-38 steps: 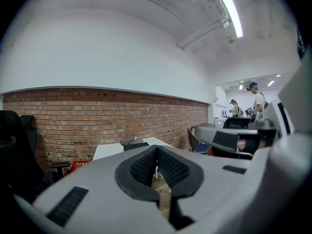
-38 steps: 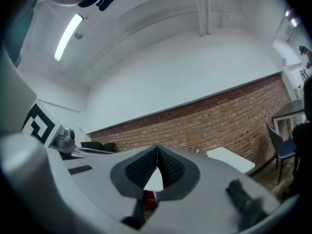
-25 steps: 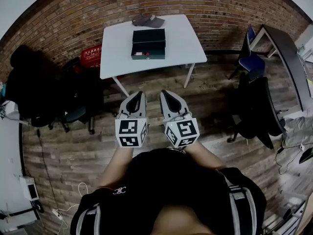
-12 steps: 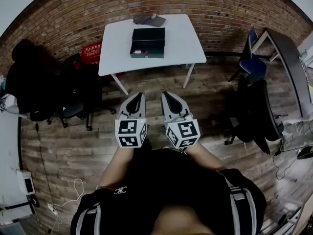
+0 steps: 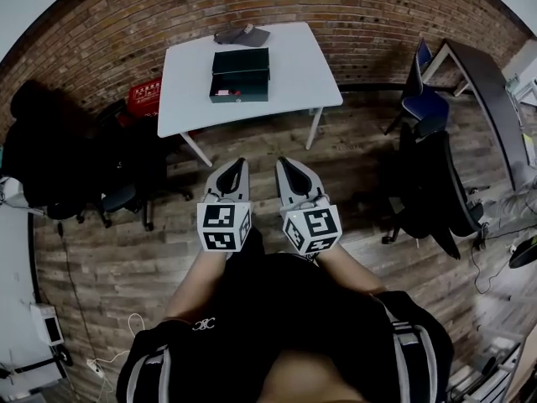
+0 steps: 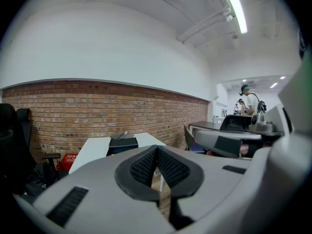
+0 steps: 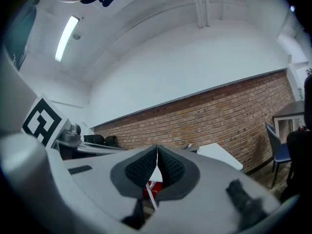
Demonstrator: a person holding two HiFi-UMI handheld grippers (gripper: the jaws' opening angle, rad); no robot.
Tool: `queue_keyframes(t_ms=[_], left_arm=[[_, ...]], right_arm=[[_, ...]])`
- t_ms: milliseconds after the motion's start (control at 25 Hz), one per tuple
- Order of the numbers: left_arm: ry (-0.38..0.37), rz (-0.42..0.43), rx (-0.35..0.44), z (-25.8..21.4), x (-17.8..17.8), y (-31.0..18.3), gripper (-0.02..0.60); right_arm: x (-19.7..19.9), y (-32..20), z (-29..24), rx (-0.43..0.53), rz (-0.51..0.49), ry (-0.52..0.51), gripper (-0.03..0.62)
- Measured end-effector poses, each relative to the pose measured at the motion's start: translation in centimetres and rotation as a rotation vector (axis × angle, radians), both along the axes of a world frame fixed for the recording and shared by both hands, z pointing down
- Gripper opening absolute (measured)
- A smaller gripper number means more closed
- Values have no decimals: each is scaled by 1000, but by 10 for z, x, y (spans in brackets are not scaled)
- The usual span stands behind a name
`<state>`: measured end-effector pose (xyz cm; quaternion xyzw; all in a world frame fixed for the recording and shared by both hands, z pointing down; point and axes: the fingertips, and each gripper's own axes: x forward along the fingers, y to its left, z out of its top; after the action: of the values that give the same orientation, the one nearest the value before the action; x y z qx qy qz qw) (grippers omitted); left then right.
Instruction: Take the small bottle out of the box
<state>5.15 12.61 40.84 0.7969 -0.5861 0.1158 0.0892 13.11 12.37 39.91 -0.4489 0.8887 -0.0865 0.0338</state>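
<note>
A dark green box (image 5: 240,74) lies open on a white table (image 5: 185,99) far ahead of me by the brick wall. Something small and pinkish (image 5: 225,93) shows in its near half; I cannot tell whether it is the small bottle. My left gripper (image 5: 238,165) and right gripper (image 5: 284,164) are held side by side close to my body, well short of the table, jaws shut and empty. The left gripper view shows the box (image 6: 122,144) on the table (image 6: 92,150) beyond the closed pads (image 6: 144,167).
A dark flat object (image 5: 242,34) lies at the table's far edge. A red crate (image 5: 144,97) and black chairs (image 5: 117,175) stand left of the table, a blue chair (image 5: 424,99) and a dark desk (image 5: 487,91) to the right. Two persons (image 6: 245,99) stand far off.
The table and box have drifted left and slightly up in the head view as my head moved. Both grippers keep their place and stay shut.
</note>
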Motion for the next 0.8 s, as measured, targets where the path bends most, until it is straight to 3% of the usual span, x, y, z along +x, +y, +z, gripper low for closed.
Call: queue_keyframes(t_ms=[360,800], left_arm=[[2,25,1,2,5,-21,12],[22,18,0,8,-28,-75,12]], right_arm=[[4,-20,4,-12,26,-6,31],[-30,-75,7,-11,17,11,31]])
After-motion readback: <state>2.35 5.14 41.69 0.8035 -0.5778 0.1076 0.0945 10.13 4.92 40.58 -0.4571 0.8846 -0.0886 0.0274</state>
